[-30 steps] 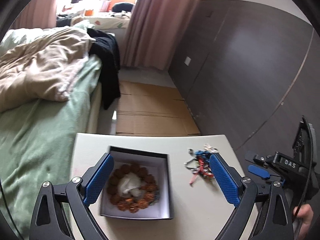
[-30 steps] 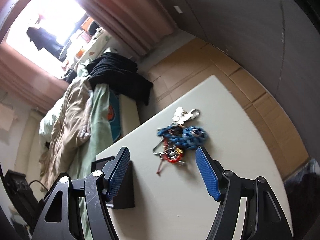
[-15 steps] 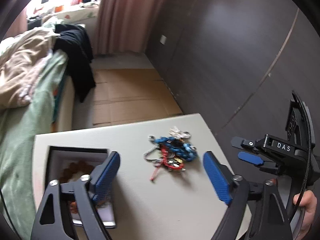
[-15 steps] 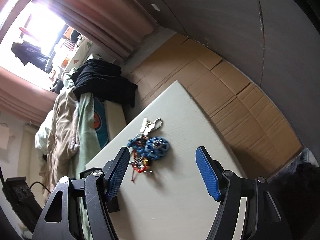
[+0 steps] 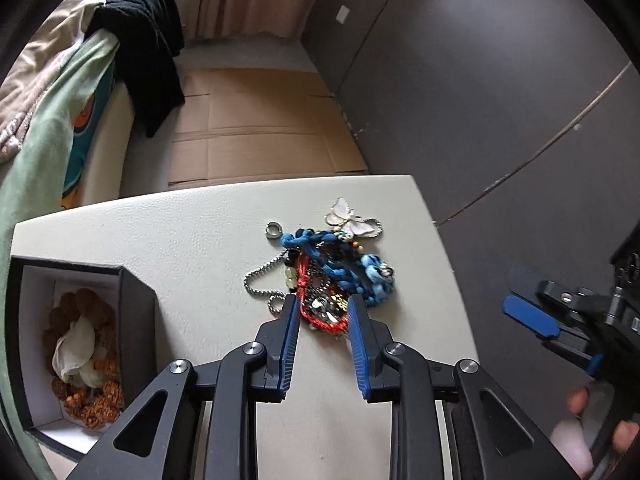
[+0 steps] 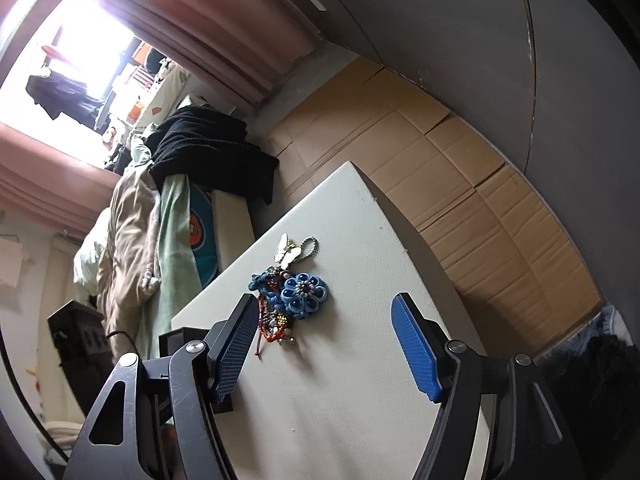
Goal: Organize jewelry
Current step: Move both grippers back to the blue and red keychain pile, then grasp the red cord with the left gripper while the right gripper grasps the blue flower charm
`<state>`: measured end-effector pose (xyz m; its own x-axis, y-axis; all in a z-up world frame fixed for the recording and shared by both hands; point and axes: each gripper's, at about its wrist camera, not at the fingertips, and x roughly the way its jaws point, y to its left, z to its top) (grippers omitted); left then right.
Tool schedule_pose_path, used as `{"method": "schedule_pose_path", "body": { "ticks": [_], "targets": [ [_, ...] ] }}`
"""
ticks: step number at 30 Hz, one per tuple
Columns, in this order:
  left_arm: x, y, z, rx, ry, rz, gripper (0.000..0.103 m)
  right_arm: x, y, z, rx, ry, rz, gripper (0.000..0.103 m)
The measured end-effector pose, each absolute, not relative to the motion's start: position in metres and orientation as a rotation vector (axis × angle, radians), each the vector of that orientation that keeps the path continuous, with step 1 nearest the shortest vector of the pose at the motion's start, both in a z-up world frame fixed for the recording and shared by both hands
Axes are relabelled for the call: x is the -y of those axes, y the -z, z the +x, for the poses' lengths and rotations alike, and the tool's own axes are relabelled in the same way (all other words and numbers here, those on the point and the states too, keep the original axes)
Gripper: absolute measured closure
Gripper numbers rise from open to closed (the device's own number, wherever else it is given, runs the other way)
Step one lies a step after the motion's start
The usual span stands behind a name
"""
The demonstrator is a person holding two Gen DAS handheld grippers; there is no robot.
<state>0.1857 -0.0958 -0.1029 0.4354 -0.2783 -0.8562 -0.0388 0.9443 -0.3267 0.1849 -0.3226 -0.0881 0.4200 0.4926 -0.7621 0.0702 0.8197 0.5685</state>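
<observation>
A tangled pile of jewelry [image 5: 326,270] lies on the white table [image 5: 160,240]: a blue braided cord, a red cord bracelet [image 5: 324,322], a silver ball chain and a white butterfly pendant [image 5: 348,218]. My left gripper [image 5: 323,306] has its jaws narrowed around the near end of the pile, at the red bracelet, with a gap still showing. A black box [image 5: 136,320] with a brown bead bracelet [image 5: 86,360] inside stands at the left. My right gripper [image 6: 324,320] is open and empty, hovering short of the pile [image 6: 294,294].
The table's far and right edges [image 5: 436,232] drop to a cardboard-covered floor [image 5: 260,128]. A bed with green sheets [image 5: 40,128] and black clothing [image 5: 148,40] lies to the left. A dark panelled wall [image 5: 480,100] runs along the right. The right gripper shows in the left wrist view [image 5: 532,316].
My left gripper moved right from the box to the jewelry pile, came in close, and narrowed its jaws around the pile's near end. My right gripper stayed open and drifted slightly back.
</observation>
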Motion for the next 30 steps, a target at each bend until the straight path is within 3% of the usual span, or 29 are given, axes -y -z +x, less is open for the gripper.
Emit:
{"method": "schedule_pose_path", "body": {
  "ticks": [8, 14, 30],
  "targets": [
    [0.098, 0.127, 0.208, -1.157, 0.104, -0.296, 0.081, 0.330, 0.093, 0.189, -1.126, -0.281, 0.636, 0.034],
    [0.096, 0.130, 0.210, -1.142, 0.088, -0.288, 0.096, 0.324, 0.096, 0.192, -1.131, -0.280, 0.604, 0.034],
    [0.063, 0.084, 0.189, -1.052, 0.136, -0.368, 0.096, 0.265, 0.114, 0.208, -1.183, -0.338, 0.427, 0.039]
  ]
}}
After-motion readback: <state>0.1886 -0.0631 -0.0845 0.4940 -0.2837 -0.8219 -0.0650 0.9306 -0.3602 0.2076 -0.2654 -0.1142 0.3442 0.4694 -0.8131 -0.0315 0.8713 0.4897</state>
